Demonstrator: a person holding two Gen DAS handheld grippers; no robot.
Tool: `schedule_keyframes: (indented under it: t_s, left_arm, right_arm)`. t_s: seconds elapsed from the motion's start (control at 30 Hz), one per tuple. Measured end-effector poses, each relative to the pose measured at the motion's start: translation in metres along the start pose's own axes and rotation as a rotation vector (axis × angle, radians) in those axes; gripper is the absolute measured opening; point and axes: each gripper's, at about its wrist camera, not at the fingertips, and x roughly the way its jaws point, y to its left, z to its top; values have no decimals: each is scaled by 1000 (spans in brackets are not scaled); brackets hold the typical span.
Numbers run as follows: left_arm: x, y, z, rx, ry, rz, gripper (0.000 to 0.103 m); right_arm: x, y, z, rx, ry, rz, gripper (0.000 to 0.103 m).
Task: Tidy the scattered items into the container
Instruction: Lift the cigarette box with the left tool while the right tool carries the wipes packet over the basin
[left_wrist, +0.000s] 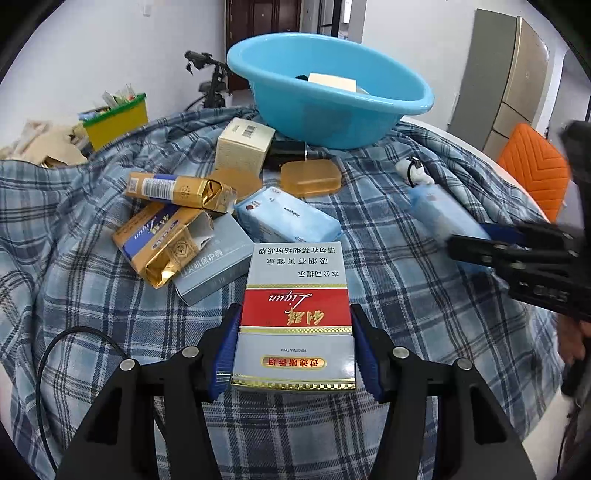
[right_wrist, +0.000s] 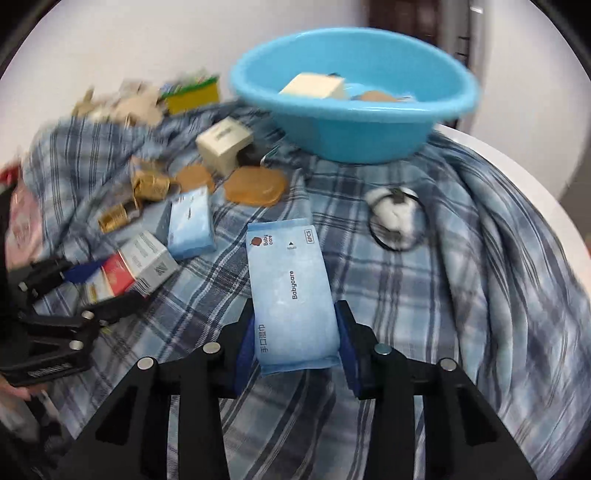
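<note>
Blue basin (left_wrist: 332, 122) at far edge of plaid-covered table (left_wrist: 388, 258), cream box (left_wrist: 332, 82) inside, rest of contents half hidden by rim. Left gripper (left_wrist: 295, 347): fingers pinching red-and-white cigarette pack (left_wrist: 295, 314), pack's near end between pads. Right gripper (right_wrist: 295, 339): fingers clamped on pale-blue wipes pack (right_wrist: 291, 291), lifted off cloth. Right view smeared; gold packs (right_wrist: 147, 184) barely readable there. Second wipes pack (left_wrist: 288, 218) and amber soap case (left_wrist: 310, 177) still on table. White hair tie (right_wrist: 395, 214) blurred.
</note>
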Motion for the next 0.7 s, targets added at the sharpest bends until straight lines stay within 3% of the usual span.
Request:
schedule_keyframes:
  t_s: [0.13, 0.4, 0.7]
  left_arm:
    - [2, -8, -1, 5, 3, -7, 59]
    - [-11, -20, 11, 33, -44, -1, 59]
    - [-62, -32, 66, 58, -203, -15, 59]
  right_arm:
    - [-14, -1, -17, 62, -64, -41, 39]
    - [-13, -12, -18, 85, -49, -62, 39]
    - [-83, -9, 31, 61, -264, -85, 39]
